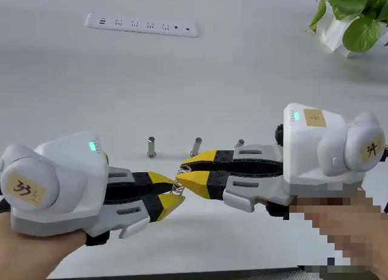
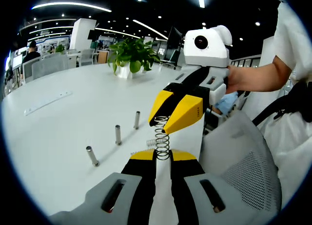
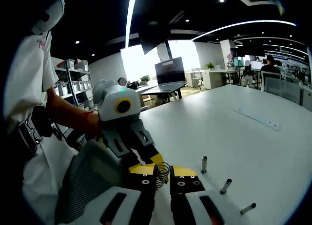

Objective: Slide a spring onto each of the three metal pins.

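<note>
At the far right of the white tabletop [image 1: 242,80], a white pot [image 1: 335,34] holds a leafy green plant [image 1: 357,16]. A white power strip [image 1: 142,24] lies flat toward the far side.

Your left gripper [image 1: 177,190] and right gripper [image 1: 180,173] meet tip to tip above the near part of the table. The spring [image 1: 177,184] is caught between them.

In the left gripper view, your left fingers [image 2: 144,186] are drawn in to a narrow slot about as wide as the spring. The spring's lower coils sit pinched between the yellow tips. From there it rises to the right gripper's yellow tips, which close on its upper end.

In the right gripper view, your right fingers [image 3: 187,186] likewise leave just a slim gap, with the spring's end coils seated between the tips. You have the one spring gripped at both ends, held in the air clear of the tabletop.

The three metal pins sit in a row on the tabletop just beyond the gripper tips, all with bare shafts. The left pin [image 1: 151,146] stands upright and the middle pin [image 1: 196,146] looks tilted. The right pin [image 1: 239,143] is partly hidden behind the right gripper. The spring is near the pins but apart from them.
</note>
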A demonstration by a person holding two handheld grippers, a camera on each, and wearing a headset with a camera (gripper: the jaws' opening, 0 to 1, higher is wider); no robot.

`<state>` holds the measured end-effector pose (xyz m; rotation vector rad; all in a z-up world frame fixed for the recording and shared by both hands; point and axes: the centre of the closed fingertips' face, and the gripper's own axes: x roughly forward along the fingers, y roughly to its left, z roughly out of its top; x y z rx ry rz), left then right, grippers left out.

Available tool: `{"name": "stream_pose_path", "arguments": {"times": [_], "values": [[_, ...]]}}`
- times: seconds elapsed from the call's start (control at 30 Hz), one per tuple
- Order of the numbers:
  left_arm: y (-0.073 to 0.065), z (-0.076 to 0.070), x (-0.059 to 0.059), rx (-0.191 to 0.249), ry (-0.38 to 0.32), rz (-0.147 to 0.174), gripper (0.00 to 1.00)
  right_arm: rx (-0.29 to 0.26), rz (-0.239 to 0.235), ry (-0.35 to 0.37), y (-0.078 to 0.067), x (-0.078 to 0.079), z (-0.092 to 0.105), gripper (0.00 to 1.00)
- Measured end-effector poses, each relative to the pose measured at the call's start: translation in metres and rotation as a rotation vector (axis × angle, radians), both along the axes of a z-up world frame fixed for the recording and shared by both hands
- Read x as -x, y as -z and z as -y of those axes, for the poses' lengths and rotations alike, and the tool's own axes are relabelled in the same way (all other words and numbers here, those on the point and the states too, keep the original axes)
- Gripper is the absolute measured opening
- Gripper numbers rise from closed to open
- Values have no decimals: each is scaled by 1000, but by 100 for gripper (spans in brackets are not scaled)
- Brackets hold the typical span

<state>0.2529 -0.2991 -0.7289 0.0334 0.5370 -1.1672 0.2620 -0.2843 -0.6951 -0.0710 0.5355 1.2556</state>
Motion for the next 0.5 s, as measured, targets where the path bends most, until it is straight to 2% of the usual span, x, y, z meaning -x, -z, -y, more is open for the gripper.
{"name": "stream_pose_path", "arguments": {"times": [0.3, 0.43, 0.5], "values": [[-2, 1, 0, 7, 14, 9, 7, 42, -3, -55, -1, 4, 1, 8], [-4, 2, -1, 9, 18, 15, 7, 89, -3, -105, 1, 9, 3, 15], [-4, 2, 0, -4, 31, 26, 7, 116, 18, -147, -1, 10, 5, 15]]}}
